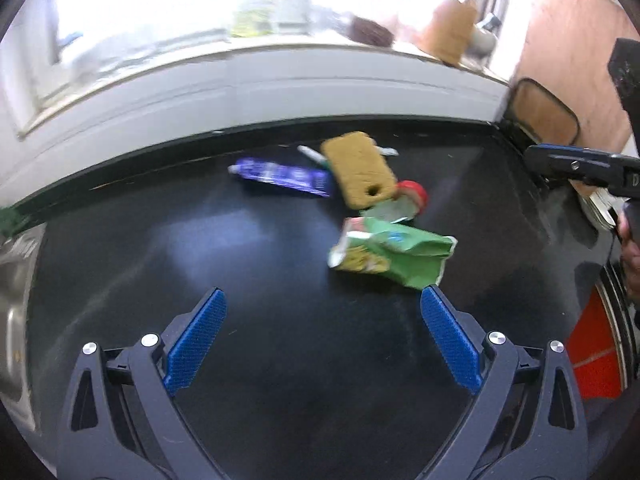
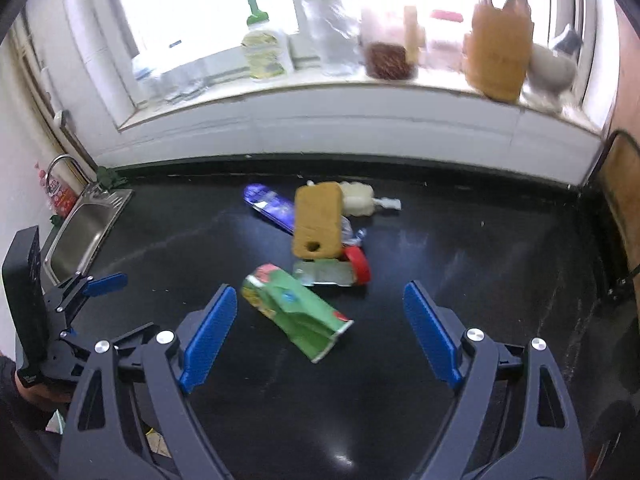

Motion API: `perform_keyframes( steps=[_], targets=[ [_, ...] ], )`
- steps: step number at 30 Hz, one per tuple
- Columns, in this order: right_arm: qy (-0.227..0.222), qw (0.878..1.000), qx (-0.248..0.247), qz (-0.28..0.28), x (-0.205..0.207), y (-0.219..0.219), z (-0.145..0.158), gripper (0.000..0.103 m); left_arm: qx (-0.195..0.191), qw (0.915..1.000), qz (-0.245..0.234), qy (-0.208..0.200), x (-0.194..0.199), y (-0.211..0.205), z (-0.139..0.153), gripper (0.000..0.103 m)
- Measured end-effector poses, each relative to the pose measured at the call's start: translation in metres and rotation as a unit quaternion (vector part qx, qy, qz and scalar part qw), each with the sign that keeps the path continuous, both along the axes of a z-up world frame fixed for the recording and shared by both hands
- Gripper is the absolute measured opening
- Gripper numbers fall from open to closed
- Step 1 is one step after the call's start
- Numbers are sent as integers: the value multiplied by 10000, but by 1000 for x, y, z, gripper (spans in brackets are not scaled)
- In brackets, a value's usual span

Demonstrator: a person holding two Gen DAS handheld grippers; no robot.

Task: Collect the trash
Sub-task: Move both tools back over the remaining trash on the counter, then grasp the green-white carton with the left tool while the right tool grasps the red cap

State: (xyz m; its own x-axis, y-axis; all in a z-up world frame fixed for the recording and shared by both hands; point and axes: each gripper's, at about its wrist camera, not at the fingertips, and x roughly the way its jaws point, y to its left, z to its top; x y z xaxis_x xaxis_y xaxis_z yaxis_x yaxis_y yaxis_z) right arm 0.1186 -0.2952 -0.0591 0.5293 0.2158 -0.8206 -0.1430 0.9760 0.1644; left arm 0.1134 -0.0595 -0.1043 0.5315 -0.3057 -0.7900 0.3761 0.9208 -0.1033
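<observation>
A heap of trash lies on the black counter (image 2: 460,240). It holds a crumpled green carton (image 2: 296,312), a purple wrapper (image 2: 268,206), a tan slab with a hole (image 2: 318,220), a red lid on silver foil (image 2: 358,264) and a white squeeze bottle (image 2: 360,200). My right gripper (image 2: 320,289) hovers open just in front of the green carton, nothing between its fingers. My left gripper (image 1: 324,292) is open too, with the green carton (image 1: 392,254) just beyond its right finger (image 1: 448,336). Each gripper appears at the edge of the other's view: the left gripper (image 2: 86,300) and the right gripper (image 1: 568,164).
A steel sink (image 2: 80,232) with a tap (image 2: 60,164) sits at the counter's left end. The windowsill behind carries a green-capped bottle (image 2: 260,52), jars and a tan container (image 2: 496,52). A wooden board (image 1: 544,112) leans at the right end. A red item (image 1: 596,344) shows below it.
</observation>
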Motion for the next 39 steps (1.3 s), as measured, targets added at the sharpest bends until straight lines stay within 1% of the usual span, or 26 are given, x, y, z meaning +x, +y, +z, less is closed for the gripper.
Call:
perform_keyframes(
  steps=[3,5,6,8,10,11,13,15,16,17,19,20,22,23,25,26,27,28,29,31,34,37,39],
  targets=[
    [123,9999,-70,52,11,-6,-15,83,17,9995,-53,300,20,-23,-17,95],
    [228,9996,-120,144,24,-13,-29,83,-132,9983,23,558,32,-33,-28,95],
    [258,9994,-126,176,29,-14,-35,83,-242,9966,140,777,40,-40,-37,95],
    [397,9987,-134,297,42,-19,-49,83,-308,9937,281,1040,48,-47,-49,95],
    [521,9976,-177,418,54,-21,-64,82,-356,9890,575,1316,60,-57,-62,95],
    [599,9969,-151,484,61,-22,-72,82,-454,9843,778,1521,66,-61,-71,95],
    [730,9955,-62,607,72,-22,-85,78,-548,9776,1050,1738,71,-65,-82,95],
    [819,9940,-40,725,83,-21,-96,77,-634,9708,1391,1849,76,-69,-91,95],
    [853,9931,-27,803,90,-20,-104,76,-673,9686,1491,1870,77,-70,-94,95],
    [891,9923,-3,855,96,-20,-109,75,-795,9667,1563,1864,79,-70,-96,95],
    [1019,9901,62,965,107,-18,-123,65,-1001,9598,1763,1941,82,-70,-99,95],
    [1070,9893,84,993,112,-17,-127,62,-1101,9566,1844,1968,84,-70,-101,95],
    [1186,9874,140,1042,119,-16,-137,50,-1239,9511,1957,2044,89,-69,-104,95],
    [1218,9866,175,1070,121,-16,-140,47,-1343,9461,2040,2129,90,-68,-106,95],
    [1268,9849,220,1160,122,-15,-143,27,-1523,9375,2206,2220,93,-65,-109,95],
    [1243,9848,225,1189,120,-14,-143,21,-1571,9356,2245,2225,93,-64,-110,95],
    [1195,9855,176,1191,119,-14,-141,19,-1615,9342,2284,2215,94,-63,-110,94],
    [1140,9864,144,1176,117,-14,-138,19,-1650,9346,2272,2185,94,-62,-108,87],
    [1094,9871,135,1161,115,-14,-135,19,-1666,9361,2235,2146,94,-62,-107,74],
    [976,9894,118,1067,108,-17,-127,19,-1759,9370,2101,2165,92,-59,-105,72],
    [775,9931,118,872,96,-24,-113,19,-1898,9390,1944,2110,88,-55,-99,66],
    [608,9961,168,621,85,-32,-101,18,-1937,9459,1773,1907,80,-51,-83,61],
    [489,9976,245,423,78,-38,-91,18,-2077,9458,1684,1843,75,-47,-72,60]
  ],
)
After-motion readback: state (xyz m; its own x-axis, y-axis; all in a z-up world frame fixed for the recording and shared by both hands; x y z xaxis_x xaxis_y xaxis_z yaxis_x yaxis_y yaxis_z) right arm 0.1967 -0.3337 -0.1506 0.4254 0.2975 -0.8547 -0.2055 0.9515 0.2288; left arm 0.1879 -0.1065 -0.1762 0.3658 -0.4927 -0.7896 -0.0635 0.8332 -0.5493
